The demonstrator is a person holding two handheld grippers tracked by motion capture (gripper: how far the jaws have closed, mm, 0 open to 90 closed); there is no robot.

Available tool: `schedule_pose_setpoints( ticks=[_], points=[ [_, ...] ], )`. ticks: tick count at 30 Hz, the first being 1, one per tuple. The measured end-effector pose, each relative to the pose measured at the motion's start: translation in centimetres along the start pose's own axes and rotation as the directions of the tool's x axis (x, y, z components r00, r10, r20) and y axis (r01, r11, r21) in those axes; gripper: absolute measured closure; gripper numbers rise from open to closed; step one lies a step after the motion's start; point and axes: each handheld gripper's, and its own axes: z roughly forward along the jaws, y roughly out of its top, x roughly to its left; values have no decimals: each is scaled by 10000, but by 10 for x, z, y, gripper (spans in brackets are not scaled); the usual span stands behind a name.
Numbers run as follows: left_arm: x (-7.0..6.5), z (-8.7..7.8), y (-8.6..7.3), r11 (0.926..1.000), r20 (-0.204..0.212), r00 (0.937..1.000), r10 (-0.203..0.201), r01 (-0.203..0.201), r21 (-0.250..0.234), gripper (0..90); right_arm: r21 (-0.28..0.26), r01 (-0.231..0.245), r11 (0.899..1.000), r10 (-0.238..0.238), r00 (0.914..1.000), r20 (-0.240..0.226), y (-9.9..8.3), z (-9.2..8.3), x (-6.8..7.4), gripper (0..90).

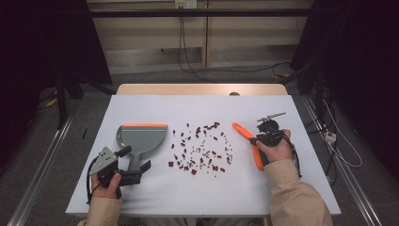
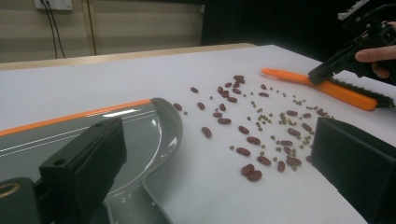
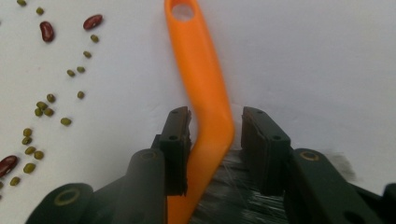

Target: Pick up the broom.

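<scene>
An orange-handled brush (image 1: 249, 141) (image 3: 201, 70) lies on the white table (image 1: 197, 197) at the right. My right gripper (image 1: 255, 140) (image 3: 215, 126) straddles its bend. The left pad (image 3: 180, 140) lies against the handle and a gap separates the other pad from it, so the jaws are open. A grey dustpan (image 1: 141, 139) (image 2: 140, 135) with an orange lip lies at the left. My left gripper (image 1: 135, 160) (image 2: 217, 140) stands wide open, one jaw on each side of the dustpan's handle. Red and small green beans (image 1: 202, 148) (image 2: 252, 135) (image 3: 46, 107) are scattered between dustpan and brush.
The brush's black bristles (image 3: 233, 196) sit under my right gripper's jaws. Bare white table surface lies in front of the beans toward the near edge (image 1: 202, 207). Cables (image 1: 329, 141) hang off the table's right side.
</scene>
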Motion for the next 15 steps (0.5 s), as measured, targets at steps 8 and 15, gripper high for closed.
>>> schedule_pose_setpoints(
  ticks=[8,15],
  points=[
    [-3,3,1,9999,55,9999,128,-128,-20,34,1046,-81,9945,30,9988,486,12,12,7,685],
    [-2,5,3,9999,10,10000,36,-35,-130,34,369,-57,9993,45,9994,345,3,11,5,692]
  ],
)
